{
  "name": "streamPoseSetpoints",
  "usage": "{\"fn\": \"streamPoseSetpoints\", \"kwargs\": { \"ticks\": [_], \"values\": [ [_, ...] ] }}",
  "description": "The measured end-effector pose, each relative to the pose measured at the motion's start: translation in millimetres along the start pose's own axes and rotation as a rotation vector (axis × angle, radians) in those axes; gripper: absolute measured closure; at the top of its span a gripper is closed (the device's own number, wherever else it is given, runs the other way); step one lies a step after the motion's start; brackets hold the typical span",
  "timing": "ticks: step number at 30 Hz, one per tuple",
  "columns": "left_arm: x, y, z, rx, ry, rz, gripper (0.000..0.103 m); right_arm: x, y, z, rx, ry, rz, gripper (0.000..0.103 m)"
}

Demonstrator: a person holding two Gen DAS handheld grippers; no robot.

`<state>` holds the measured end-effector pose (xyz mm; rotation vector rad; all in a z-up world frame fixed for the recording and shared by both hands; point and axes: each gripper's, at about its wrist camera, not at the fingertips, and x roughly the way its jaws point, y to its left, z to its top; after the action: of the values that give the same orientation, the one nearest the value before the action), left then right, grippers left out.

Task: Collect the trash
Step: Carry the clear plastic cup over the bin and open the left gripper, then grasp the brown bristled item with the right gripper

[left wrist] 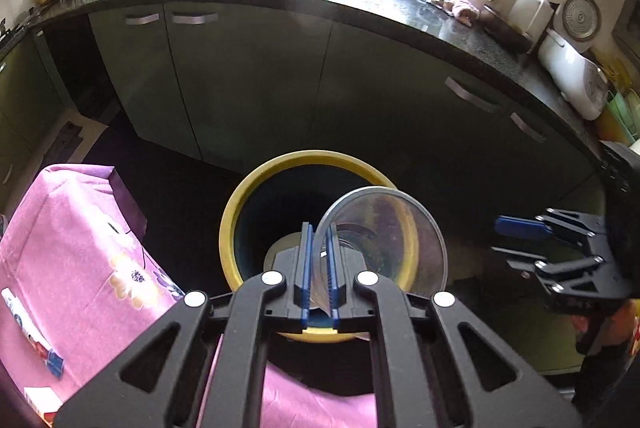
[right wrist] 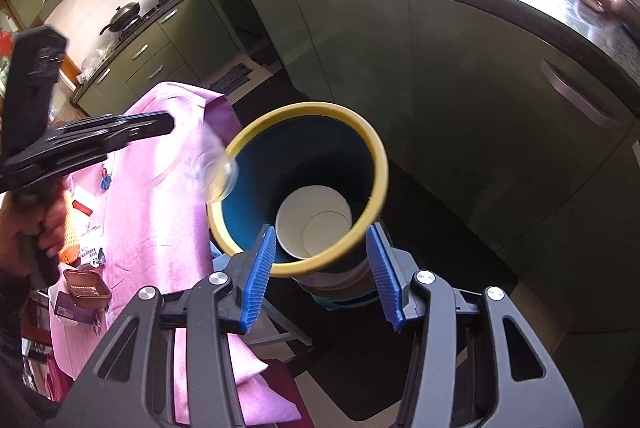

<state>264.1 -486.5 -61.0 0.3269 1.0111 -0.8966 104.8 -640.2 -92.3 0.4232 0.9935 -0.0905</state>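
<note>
Clear, thin plastic is what my left hand-held gripper [left wrist: 319, 268] is clenched on: a transparent cup [left wrist: 384, 240] pinched by its rim at lower centre, tilted over the yellow-rimmed bin [left wrist: 240, 199]. My right hand-held gripper [right wrist: 322, 278] sits released, straddling the bin's near edge. A white paper cup [right wrist: 314, 222] lies inside. The slick, light cup could slip sideways and drop onto the pink cloth [left wrist: 80, 248].

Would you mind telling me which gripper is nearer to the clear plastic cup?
Left. The left gripper is shut on the clear plastic cup's rim, above the yellow-rimmed bin. The right gripper stands apart, open, before the bin.
</note>
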Motion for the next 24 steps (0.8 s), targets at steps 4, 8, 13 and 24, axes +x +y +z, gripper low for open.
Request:
{"fn": "streamPoseSetpoints", "kwargs": {
  "ticks": [4,8,13,24],
  "values": [
    [15.6,1.3,2.7,-0.037,-0.003,0.028,0.048,-4.4,-8.1,-3.2,0.004,0.004,-0.013,0.05],
    [-16.7,12.1,-9.2,-0.07,-0.038,-0.029,0.046,-2.8,-1.0,-3.6,-0.024,0.005,0.0,0.048],
    [-105.9,25.8,-47.1,-0.09,-0.184,-0.052,0.027,8.8,41.9,-11.2,-0.134,0.03,0.087,0.048],
    [-243.8,68.8,-191.6,-0.207,-0.358,0.124,0.013,18.3,215.9,-67.8,-0.672,0.034,0.4,0.048]
  ]
}}
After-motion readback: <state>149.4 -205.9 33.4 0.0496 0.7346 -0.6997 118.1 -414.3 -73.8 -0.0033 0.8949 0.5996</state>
